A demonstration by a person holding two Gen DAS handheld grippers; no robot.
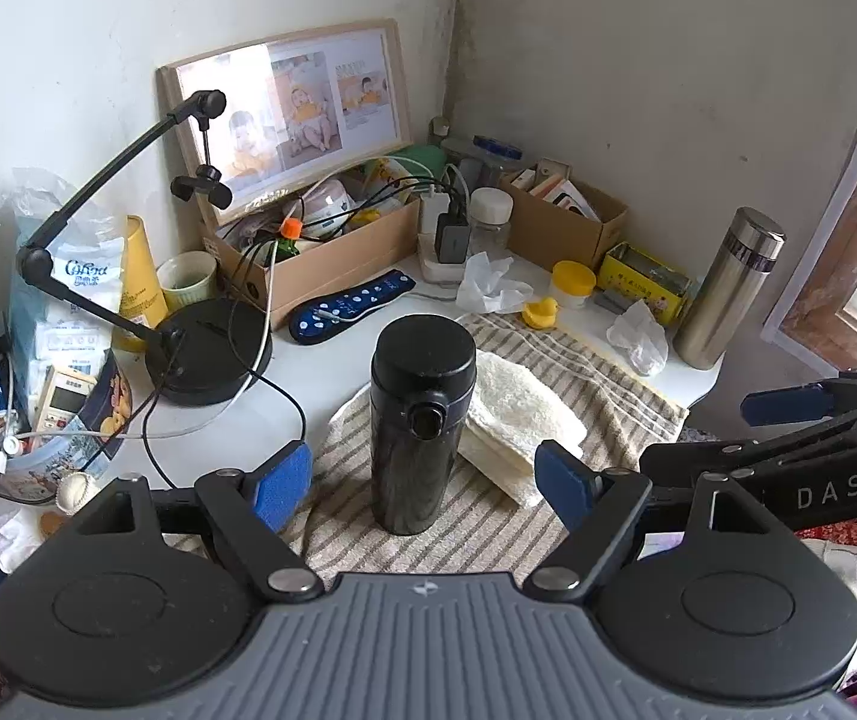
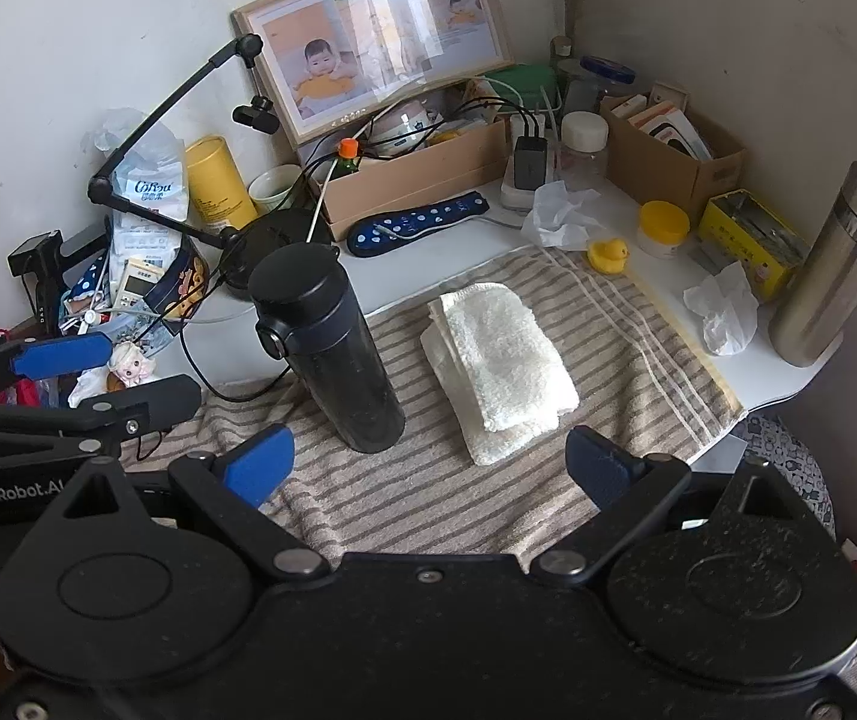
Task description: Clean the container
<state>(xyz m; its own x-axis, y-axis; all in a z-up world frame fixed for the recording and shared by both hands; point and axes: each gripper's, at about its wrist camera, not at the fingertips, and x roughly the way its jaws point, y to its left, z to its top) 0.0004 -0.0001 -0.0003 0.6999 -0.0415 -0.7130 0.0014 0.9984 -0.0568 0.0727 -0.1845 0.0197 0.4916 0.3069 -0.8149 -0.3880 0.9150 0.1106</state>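
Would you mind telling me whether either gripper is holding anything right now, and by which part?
Nothing is held: the left gripper and right gripper are both open, short of the black bottle and the folded cloth.

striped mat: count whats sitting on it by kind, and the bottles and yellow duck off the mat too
On the striped mat:
black bottle: 1
folded white cloth: 1
Off the mat:
steel bottle: 1
yellow duck: 1
Total: 4
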